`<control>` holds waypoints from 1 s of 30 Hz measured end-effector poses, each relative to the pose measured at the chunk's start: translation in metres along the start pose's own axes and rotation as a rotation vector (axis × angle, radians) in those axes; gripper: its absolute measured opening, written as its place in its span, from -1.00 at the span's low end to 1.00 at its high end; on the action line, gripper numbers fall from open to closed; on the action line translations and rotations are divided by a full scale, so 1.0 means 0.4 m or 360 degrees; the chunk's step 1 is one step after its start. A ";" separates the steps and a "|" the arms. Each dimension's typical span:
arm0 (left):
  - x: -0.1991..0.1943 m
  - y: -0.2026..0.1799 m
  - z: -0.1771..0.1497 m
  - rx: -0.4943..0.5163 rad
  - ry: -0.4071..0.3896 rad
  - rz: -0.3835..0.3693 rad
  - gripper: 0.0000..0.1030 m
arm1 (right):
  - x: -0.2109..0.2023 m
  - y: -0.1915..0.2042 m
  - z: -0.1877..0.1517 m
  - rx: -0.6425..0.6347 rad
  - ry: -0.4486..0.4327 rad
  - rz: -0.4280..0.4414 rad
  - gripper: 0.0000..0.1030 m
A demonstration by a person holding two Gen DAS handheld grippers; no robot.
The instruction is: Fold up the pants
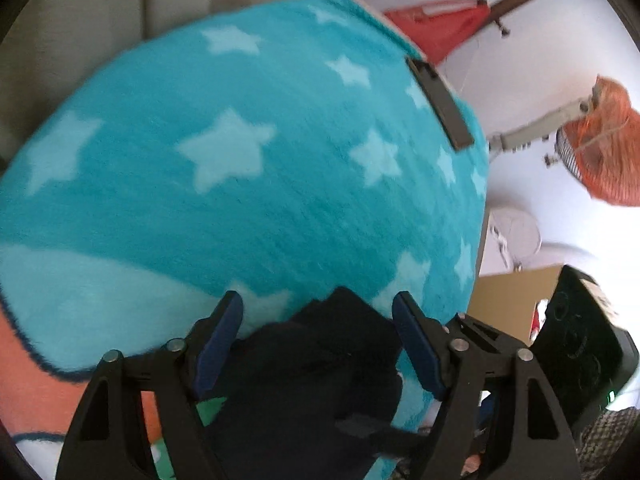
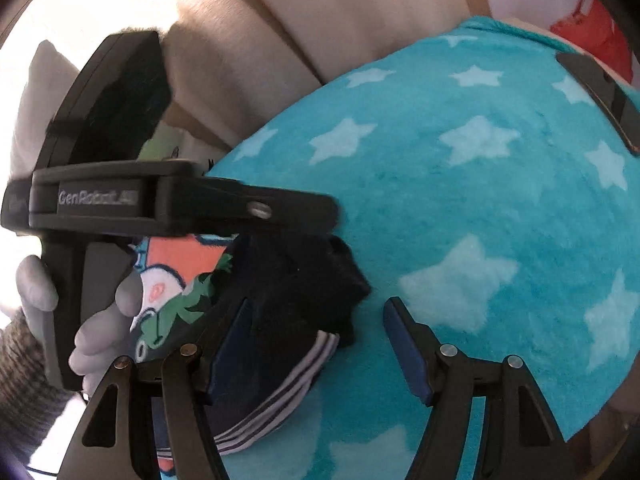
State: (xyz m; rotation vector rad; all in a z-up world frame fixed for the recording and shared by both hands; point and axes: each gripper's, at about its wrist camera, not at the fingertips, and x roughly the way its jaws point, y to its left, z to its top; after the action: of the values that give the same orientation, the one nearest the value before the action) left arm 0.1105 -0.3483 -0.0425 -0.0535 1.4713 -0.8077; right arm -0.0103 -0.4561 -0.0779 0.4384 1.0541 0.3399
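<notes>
A turquoise fleece blanket [image 1: 248,184] with pale stars covers nearly all of the surface in both wrist views, its far edge curving against beige cushions [image 2: 352,20] and its right edge dropping off toward a white wall and floor clutter; most of the blanket beyond the grippers lies bare, with the widest open stretch running toward the far right corner; a flat dark strap-like strip [image 1: 440,104] lies on the blanket right at that far right edge; at the near left corner the blanket meets an orange, green and white cartoon print [image 2: 172,280]; the pants [image 1: 320,364], dark navy with white side stripes seen in the right wrist view, sit bunched at the near edge of the blanket, partly over that cartoon print; the left gripper [image 1: 318,340] has its jaws apart with the dark cloth heaped up between the blue pads [image 1: 218,344], not pinched as far as can be seen; the right gripper [image 2: 320,350] also stands apart, its left pad against the striped folds and its right pad over bare blanket; in the right wrist view the left gripper's black body crosses above the pants, held by a hand in a grey glove [image 2: 100,320]; its side carries pale lettering that reads "GenRobot.AI", somewhat blurred; beyond the right edge hang a red bag [image 1: 440,24] and an orange mesh item [image 1: 604,152], both smeared.
</notes>
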 end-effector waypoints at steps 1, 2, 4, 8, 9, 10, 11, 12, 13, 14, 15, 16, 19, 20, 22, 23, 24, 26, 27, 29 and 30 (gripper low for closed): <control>0.004 -0.003 -0.003 -0.0008 0.0024 -0.0031 -0.49 | 0.004 0.007 0.000 -0.0008 -0.0001 -0.0009 0.38; 0.006 -0.007 -0.009 -0.0018 0.0040 -0.0040 -0.75 | 0.008 0.011 0.000 -0.0004 0.0013 0.0009 0.02; -0.009 -0.011 -0.020 -0.0018 0.0001 -0.0034 -0.76 | 0.020 0.012 0.003 0.0033 0.0085 0.0049 -0.43; -0.109 -0.012 -0.067 -0.0058 -0.0158 -0.0059 -0.76 | -0.021 0.044 0.013 0.0000 0.0101 0.0107 -0.58; -0.138 -0.011 -0.084 -0.0066 -0.0203 -0.0060 -0.76 | -0.035 0.061 0.016 -0.0032 0.0107 0.0124 -0.58; -0.169 -0.008 -0.106 -0.0079 -0.0250 -0.0068 -0.76 | -0.046 0.081 0.017 -0.0067 0.0117 0.0145 -0.58; -0.194 -0.006 -0.128 -0.0093 -0.0295 -0.0069 -0.76 | -0.055 0.111 0.017 -0.0123 0.0141 0.0180 -0.58; -0.224 0.000 -0.158 -0.0109 -0.0347 -0.0056 -0.76 | -0.058 0.133 0.017 -0.0165 0.0162 0.0203 -0.58; -0.245 0.005 -0.184 -0.0127 -0.0385 -0.0047 -0.76 | -0.060 0.158 0.012 -0.0213 0.0188 0.0232 -0.57; -0.271 0.017 -0.226 -0.0162 -0.0431 -0.0041 -0.76 | -0.058 0.188 0.006 -0.0267 0.0222 0.0267 -0.57; -0.283 0.025 -0.252 -0.0190 -0.0459 -0.0029 -0.76 | -0.052 0.221 -0.006 -0.0327 0.0257 0.0299 -0.54; -0.300 0.040 -0.293 -0.0230 -0.0496 -0.0006 -0.74 | -0.043 0.251 -0.016 -0.0390 0.0294 0.0324 -0.53; -0.316 0.101 -0.397 -0.0397 -0.0544 0.0024 -0.59 | 0.011 0.342 -0.063 -0.0576 0.0511 0.0473 -0.31; -0.324 0.133 -0.446 -0.0473 -0.0546 0.0018 -0.55 | 0.036 0.368 -0.082 -0.0607 0.0603 0.0538 -0.09; -0.334 0.177 -0.522 -0.0610 -0.0557 0.0037 -0.47 | 0.093 0.412 -0.119 -0.0643 0.0767 0.0607 0.00; -0.347 0.198 -0.564 -0.0678 -0.0572 0.0053 -0.46 | 0.116 0.427 -0.134 -0.0656 0.0820 0.0588 0.00; -0.364 0.214 -0.606 -0.0745 -0.0603 0.0064 -0.46 | 0.128 0.436 -0.141 -0.0668 0.0851 0.0571 0.00; -0.414 0.239 -0.682 -0.0842 -0.0687 0.0078 -0.39 | 0.120 0.459 -0.134 -0.0703 0.0867 0.0552 0.00; -0.446 0.252 -0.723 -0.0892 -0.0744 0.0087 -0.34 | 0.098 0.463 -0.117 -0.0704 0.0851 0.0576 0.00; -0.503 0.282 -0.799 -0.0999 -0.0866 0.0125 0.01 | 0.033 0.446 -0.066 -0.0663 0.0758 0.0596 0.02; -0.528 0.306 -0.845 -0.1080 -0.0929 0.0165 0.07 | 0.015 0.432 -0.048 -0.0638 0.0713 0.0562 0.14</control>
State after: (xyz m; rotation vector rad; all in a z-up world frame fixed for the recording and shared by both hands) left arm -0.1120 -0.0027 0.0266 -0.6630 1.1117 -0.1468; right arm -0.0350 -0.3006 -0.0039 0.1844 1.3035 0.9791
